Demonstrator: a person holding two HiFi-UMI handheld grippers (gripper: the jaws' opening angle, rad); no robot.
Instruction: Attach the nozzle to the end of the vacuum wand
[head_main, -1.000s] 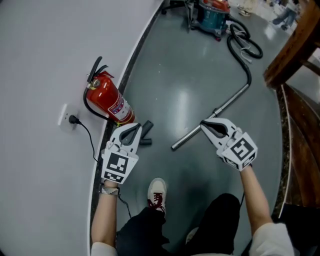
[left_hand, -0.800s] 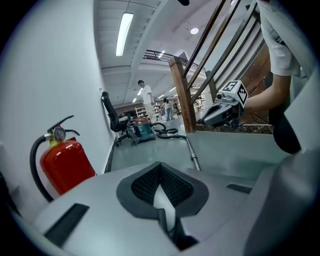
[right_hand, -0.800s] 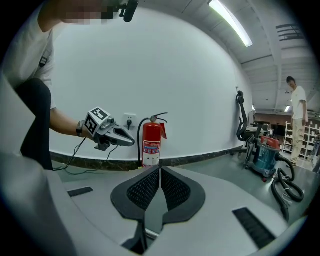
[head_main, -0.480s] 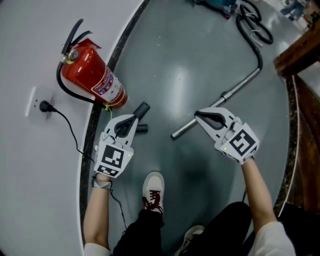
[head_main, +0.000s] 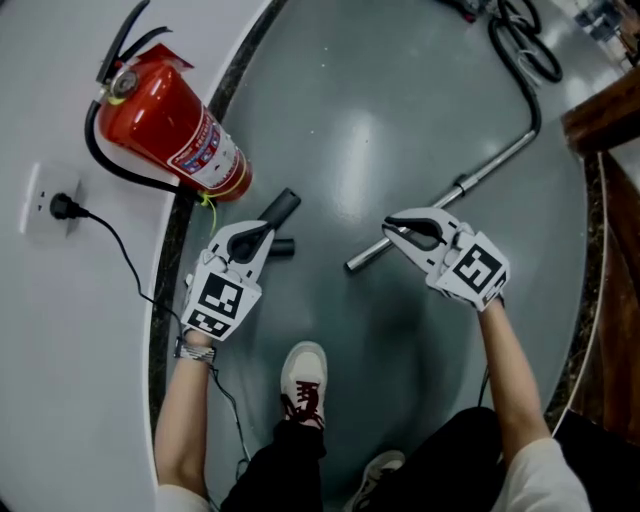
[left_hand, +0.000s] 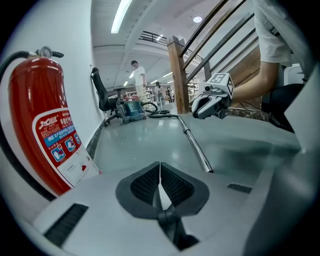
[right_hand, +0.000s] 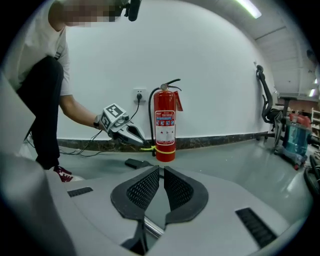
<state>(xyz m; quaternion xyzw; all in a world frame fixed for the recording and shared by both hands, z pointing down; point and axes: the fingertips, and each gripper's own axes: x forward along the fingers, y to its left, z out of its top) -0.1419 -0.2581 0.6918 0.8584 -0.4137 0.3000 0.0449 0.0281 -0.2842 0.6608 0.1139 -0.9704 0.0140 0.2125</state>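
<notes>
The black nozzle (head_main: 281, 209) lies on the grey floor near the wall base, just beyond my left gripper (head_main: 268, 239), whose jaws are shut with nothing between them. In the left gripper view the nozzle (left_hand: 175, 231) shows as a dark piece under the shut jaws of the left gripper (left_hand: 160, 186). The metal wand (head_main: 440, 201) lies diagonally on the floor. Its free end (head_main: 352, 266) sits just below my right gripper (head_main: 388, 227), which is shut and empty. In the right gripper view the wand (right_hand: 150, 228) shows under the right gripper (right_hand: 161, 172).
A red fire extinguisher (head_main: 165, 125) stands against the white wall, with a plugged-in cord (head_main: 52, 207) beside it. The black hose (head_main: 520, 50) runs from the wand to a vacuum canister (left_hand: 131, 107). A wooden stair rail (head_main: 605, 110) is at right. My shoe (head_main: 303, 373) is near.
Both grippers have come down closer to the floor, the left toward the nozzle and the right toward the wand's free end. Their jaws stay shut.
</notes>
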